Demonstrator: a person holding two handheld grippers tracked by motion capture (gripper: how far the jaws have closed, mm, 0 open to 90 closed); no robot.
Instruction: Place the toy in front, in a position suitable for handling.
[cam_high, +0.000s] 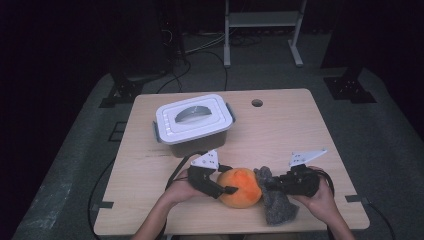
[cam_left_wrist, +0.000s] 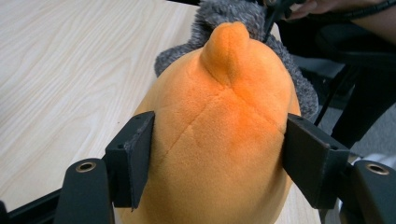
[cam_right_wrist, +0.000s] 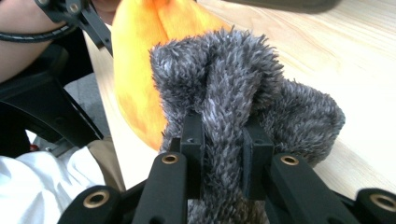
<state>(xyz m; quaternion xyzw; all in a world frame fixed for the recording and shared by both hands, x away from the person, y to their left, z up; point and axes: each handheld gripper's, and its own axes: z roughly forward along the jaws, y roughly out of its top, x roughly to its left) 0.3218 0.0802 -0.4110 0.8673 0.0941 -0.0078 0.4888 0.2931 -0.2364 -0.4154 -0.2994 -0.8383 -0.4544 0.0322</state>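
Seen from the high view, a white lidded box (cam_high: 195, 120) stands on the bench (cam_high: 280, 130), its lid on and its side clips down, so whatever is inside it is hidden. Nearer the person than that box lies an orange plush toy (cam_high: 240, 187), close to the bench's front edge. The left claw (cam_high: 226, 188) reaches onto the toy's left side, and a grey furry cloth (cam_high: 275, 200) lies touching the toy's right side, with the right claw (cam_high: 270, 186) at the cloth's upper part. Both forearms are cut off by the bottom of the picture.

From the left gripper view, the left claw grips the orange plush toy (cam_left_wrist: 224, 130), one pad pressed into each flank. The toy's pointed tip rises beyond the pads, and the grey furry cloth (cam_left_wrist: 280, 56) shows behind the toy, partly covered by it. The toy's lower part is cut off at the bottom edge.

From the right gripper view, the right claw (cam_right_wrist: 222, 144) is clamped tight on a bunched fold of the grey furry cloth (cam_right_wrist: 233, 79). The orange plush toy (cam_right_wrist: 140, 56) lies to the cloth's left, half hidden behind it, and its top is cut off.
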